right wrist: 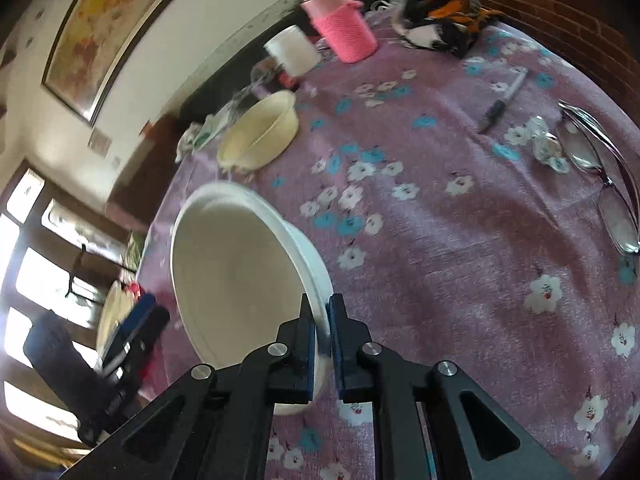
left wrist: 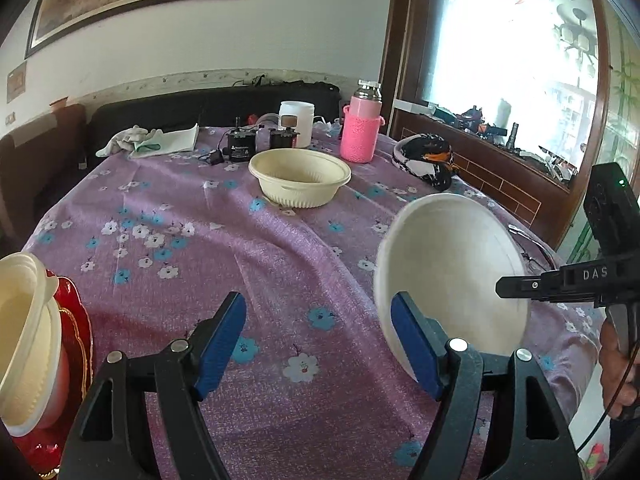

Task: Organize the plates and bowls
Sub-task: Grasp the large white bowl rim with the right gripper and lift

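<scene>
My right gripper (right wrist: pixel 320 316) is shut on the rim of a white bowl (right wrist: pixel 240 272) and holds it tilted above the purple flowered tablecloth. The same bowl (left wrist: pixel 448 276) shows in the left wrist view, with the right gripper (left wrist: pixel 508 286) pinching its right rim. My left gripper (left wrist: pixel 320 328) is open and empty, low over the cloth, its right finger just in front of the white bowl. A cream bowl (left wrist: pixel 300 176) stands on the table farther back; it also shows in the right wrist view (right wrist: pixel 260 132). A stack of cream bowls (left wrist: pixel 24 340) sits on a red plate (left wrist: pixel 76 332) at the left edge.
At the back stand a pink-sleeved flask (left wrist: pixel 360 128), a white jar (left wrist: pixel 298 120), black devices (left wrist: pixel 240 146), gloves and paper (left wrist: pixel 152 140). A black-orange bundle (left wrist: pixel 428 156) lies at the right. A pen (right wrist: pixel 500 102) and glasses (right wrist: pixel 600 168) lie on the cloth (left wrist: pixel 240 264).
</scene>
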Available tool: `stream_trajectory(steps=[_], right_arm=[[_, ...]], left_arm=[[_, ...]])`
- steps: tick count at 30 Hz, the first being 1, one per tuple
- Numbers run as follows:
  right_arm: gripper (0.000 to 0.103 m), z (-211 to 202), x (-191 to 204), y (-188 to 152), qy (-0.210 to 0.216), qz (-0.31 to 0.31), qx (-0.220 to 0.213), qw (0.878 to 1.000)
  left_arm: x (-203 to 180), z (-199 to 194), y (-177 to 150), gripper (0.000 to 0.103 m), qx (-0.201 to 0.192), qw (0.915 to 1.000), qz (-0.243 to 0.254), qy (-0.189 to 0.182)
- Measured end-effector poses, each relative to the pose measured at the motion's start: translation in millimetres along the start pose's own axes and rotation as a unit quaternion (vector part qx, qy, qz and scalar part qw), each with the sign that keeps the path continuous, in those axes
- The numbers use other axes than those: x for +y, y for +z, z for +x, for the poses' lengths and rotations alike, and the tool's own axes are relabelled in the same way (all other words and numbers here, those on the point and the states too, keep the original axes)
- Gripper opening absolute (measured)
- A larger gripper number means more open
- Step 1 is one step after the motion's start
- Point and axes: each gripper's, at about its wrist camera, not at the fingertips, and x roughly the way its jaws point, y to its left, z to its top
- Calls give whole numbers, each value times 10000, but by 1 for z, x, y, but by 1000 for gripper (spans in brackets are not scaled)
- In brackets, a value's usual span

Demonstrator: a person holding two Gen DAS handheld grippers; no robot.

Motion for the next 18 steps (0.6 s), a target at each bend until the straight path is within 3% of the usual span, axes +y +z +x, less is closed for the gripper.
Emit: stream_trajectory(steps=[3,7,11,15,18], right_arm=[[16,-3,8,-3,-81,-270,-181,9994],[40,-18,15,-5,-341,-612,-686,9952],[41,-26,10,-5,-251,-575,-909,9939],[41,-25,0,-8,-173,-398,-859,9954],[34,-23,-3,-8,-125,-315,-861,9957]], left_arm=[[-4,2,-1,74,61,9999,87,6],[-11,1,-3,75,93,9996,268,15],[-11,4,-2,75,216,9995,243,-54],[-7,8,4,75,358,9983,-87,-444],[-13,16,8,73,534,9974,-85,-483]])
